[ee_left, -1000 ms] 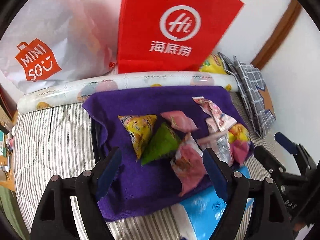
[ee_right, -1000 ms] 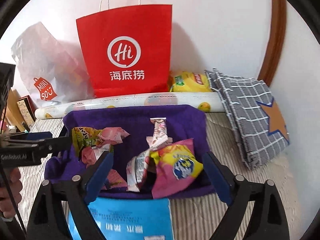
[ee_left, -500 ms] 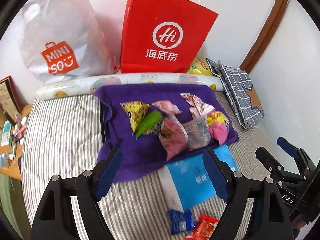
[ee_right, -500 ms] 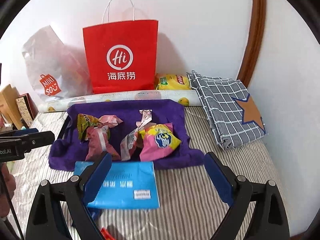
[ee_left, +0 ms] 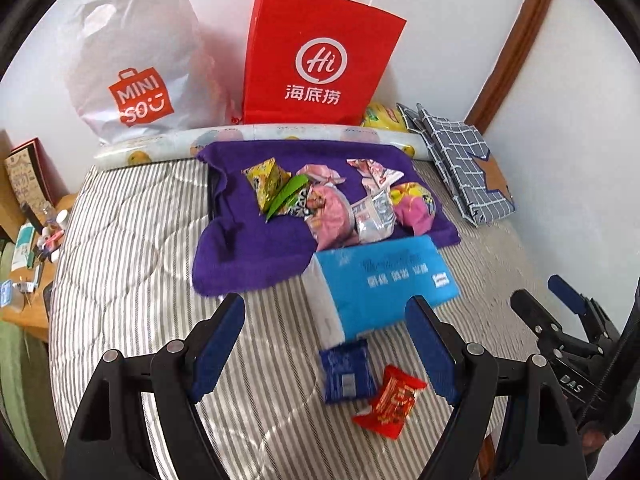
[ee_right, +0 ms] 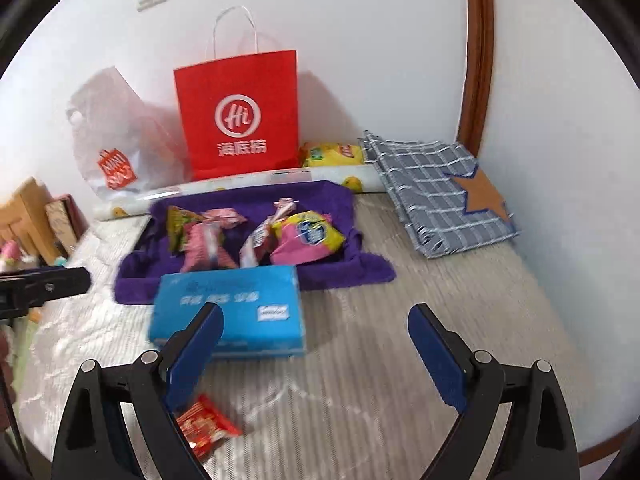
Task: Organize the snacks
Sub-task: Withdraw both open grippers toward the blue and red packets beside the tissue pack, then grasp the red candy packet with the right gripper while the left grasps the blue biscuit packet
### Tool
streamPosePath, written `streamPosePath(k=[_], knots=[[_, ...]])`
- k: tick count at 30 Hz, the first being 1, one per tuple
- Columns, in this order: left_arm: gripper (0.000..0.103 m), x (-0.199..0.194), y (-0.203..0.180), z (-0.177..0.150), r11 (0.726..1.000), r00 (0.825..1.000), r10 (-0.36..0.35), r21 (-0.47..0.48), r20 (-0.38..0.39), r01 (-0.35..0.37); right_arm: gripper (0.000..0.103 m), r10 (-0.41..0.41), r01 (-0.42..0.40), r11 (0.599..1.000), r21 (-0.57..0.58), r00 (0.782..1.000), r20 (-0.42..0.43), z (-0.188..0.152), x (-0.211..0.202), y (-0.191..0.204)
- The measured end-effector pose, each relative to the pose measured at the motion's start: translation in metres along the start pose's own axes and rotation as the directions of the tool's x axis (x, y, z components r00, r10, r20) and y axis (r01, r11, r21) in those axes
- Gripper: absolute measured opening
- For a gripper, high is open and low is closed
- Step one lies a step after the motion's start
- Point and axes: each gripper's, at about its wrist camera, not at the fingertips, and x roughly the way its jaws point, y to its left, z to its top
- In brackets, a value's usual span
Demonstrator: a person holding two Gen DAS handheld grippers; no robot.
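Note:
Several snack packets (ee_left: 332, 204) lie on a purple towel (ee_left: 248, 248) on the striped bed; they also show in the right wrist view (ee_right: 256, 232). A dark blue packet (ee_left: 347, 371) and a red packet (ee_left: 390, 402) lie loose on the bed in front of a blue tissue pack (ee_left: 384, 280). The red packet (ee_right: 204, 426) shows by my right gripper's left finger. My left gripper (ee_left: 332, 348) is open and empty above the loose packets. My right gripper (ee_right: 316, 356) is open and empty near the tissue pack (ee_right: 228, 308).
A red paper bag (ee_left: 316, 60), a white Miniso bag (ee_left: 132, 76), a yellow chip bag (ee_right: 332, 154) and a rolled sheet (ee_left: 256, 140) line the wall. A folded checked cloth (ee_right: 440, 192) lies at the right. A cluttered bedside table (ee_left: 24, 248) stands left.
Both grippers have pulled back and up from the towel. The tissue pack and the loose blue and red packets have come into view.

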Motion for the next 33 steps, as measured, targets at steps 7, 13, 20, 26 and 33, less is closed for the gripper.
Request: streamPosePath(k=[7, 13, 20, 26, 33], knots=[[0.082, -0.007, 0.008, -0.023, 0.999, 0.999, 0.043, -0.002, 0.011, -0.043, 0.094, 0.057, -0.053, 0.998, 0.044, 0.994, -0.095, -0.028, 0.0, 0.004], [0.082, -0.007, 0.019, -0.042, 0.998, 0.998, 0.058, -0.014, -0.01, -0.058, 0.076, 0.075, -0.065, 0.996, 0.06, 0.979, -0.188, -0.059, 0.015, 0.023], [0.082, -0.002, 0.034, -0.053, 0.997, 0.997, 0.069, -0.038, -0.025, -0.07, 0.062, 0.158, -0.128, 0.983, 0.131, 0.952, -0.262, -0.085, 0.029, 0.038], [0.082, 0.006, 0.038, -0.058, 0.998, 0.998, 0.057, -0.029, -0.034, -0.058, 0.062, 0.189, -0.141, 0.974, 0.177, 0.937, -0.293, -0.09, 0.04, 0.048], [0.082, 0.022, 0.043, -0.063, 0.998, 0.996, 0.056, -0.017, -0.069, -0.058, 0.062, 0.248, -0.179, 0.957, 0.228, 0.915, -0.319, -0.094, 0.054, 0.055]])
